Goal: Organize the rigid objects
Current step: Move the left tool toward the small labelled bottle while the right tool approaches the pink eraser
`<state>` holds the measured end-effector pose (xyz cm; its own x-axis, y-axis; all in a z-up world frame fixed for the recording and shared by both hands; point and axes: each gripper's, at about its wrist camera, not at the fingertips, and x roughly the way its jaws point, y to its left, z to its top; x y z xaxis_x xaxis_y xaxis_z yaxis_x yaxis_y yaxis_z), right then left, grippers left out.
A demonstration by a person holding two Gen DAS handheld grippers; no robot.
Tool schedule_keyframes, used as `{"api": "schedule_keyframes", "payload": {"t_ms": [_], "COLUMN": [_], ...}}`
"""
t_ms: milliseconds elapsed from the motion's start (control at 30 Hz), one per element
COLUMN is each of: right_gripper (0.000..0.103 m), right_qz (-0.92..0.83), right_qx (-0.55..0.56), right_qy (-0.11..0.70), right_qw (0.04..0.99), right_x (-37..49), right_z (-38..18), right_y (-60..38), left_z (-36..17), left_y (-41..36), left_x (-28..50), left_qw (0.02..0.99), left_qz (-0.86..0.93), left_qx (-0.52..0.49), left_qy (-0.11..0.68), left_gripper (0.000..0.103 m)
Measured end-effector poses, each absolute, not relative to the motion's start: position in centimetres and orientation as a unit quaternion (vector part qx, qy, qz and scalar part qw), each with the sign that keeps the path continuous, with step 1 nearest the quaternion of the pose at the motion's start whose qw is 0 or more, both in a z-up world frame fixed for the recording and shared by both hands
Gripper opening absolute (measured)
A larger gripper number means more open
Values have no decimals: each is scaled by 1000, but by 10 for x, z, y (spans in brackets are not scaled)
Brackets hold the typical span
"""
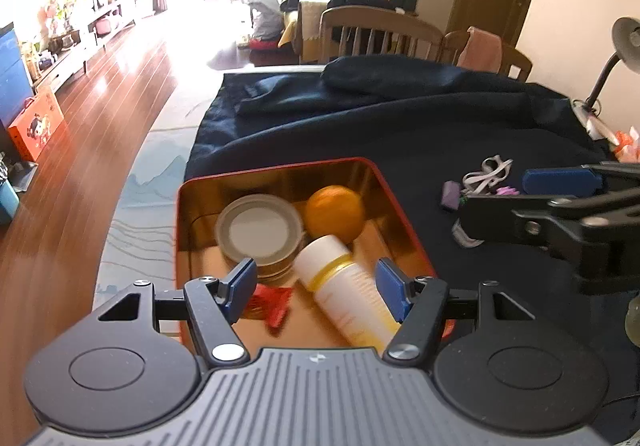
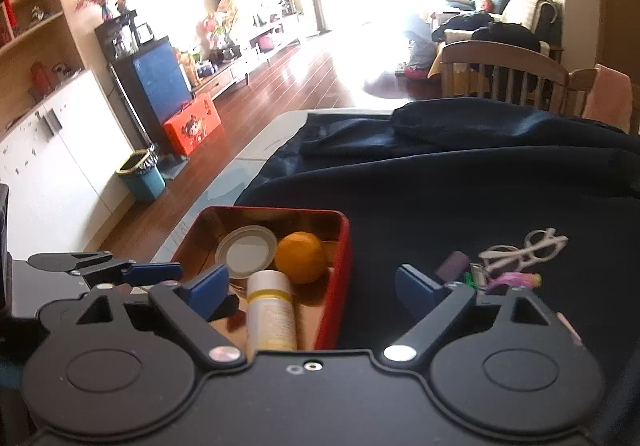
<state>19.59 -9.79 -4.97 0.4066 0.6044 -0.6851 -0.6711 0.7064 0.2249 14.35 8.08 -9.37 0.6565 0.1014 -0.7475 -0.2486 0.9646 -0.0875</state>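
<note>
2 grippers: left gripper point(image 1: 316, 288) and right gripper point(image 2: 312, 292) both hang over the near end of the red tin point(image 1: 178, 230), jaws spread, nothing between the pads.
Tin contents: round lidded jar point(image 1: 260, 234) at far left, orange point(image 1: 335, 211) at far right, white bottle with a yellow band point(image 1: 344, 290) lying near right, red wrapper point(image 1: 276, 304) near left.
Surface: dark blue cloth point(image 1: 400, 125) rumpled over a pale table point(image 1: 136, 205); the tin sits at its left edge.
Loose items: white glasses point(image 2: 524, 250), a purple piece point(image 2: 452, 264) and a pink toy point(image 2: 516, 280) right of the tin.
Room: wooden floor point(image 1: 100, 105), chairs point(image 1: 380, 33) beyond the table, desk lamp point(image 1: 624, 45) at far right.
Hard to make out: windows blown out white; small items beside the glasses blurred; bottle's near end hidden behind the gripper bodies.
</note>
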Motion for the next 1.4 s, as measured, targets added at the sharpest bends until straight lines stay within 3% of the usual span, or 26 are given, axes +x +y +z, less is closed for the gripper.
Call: {"api": "schedule_keyframes", "payload": {"t_ms": [100, 167, 733, 1133, 1400], "right_gripper": [94, 100, 103, 102, 96], "right_qz": [379, 374, 358, 370, 396], "right_qx": [-33, -28, -76, -121, -161], "right_qy": [384, 381, 364, 376, 386], "right_qw": [841, 845, 856, 841, 818], "right_x": [197, 198, 221, 254, 268], "right_z": [-45, -44, -65, -99, -120], "right_y": [-117, -131, -230, -272, -278], "left_z": [-88, -84, -83, -114, -142], "left_y": [70, 62, -13, -72, -84], "left_x": [144, 144, 181, 233, 262], "left_qw": [908, 911, 915, 902, 891], "left_qz": [95, 97, 83, 67, 75], "left_qx": [-91, -92, -103, -96, -82], "left_qy": [397, 389, 381, 415, 440], "left_gripper": [69, 82, 83, 83, 83]}}
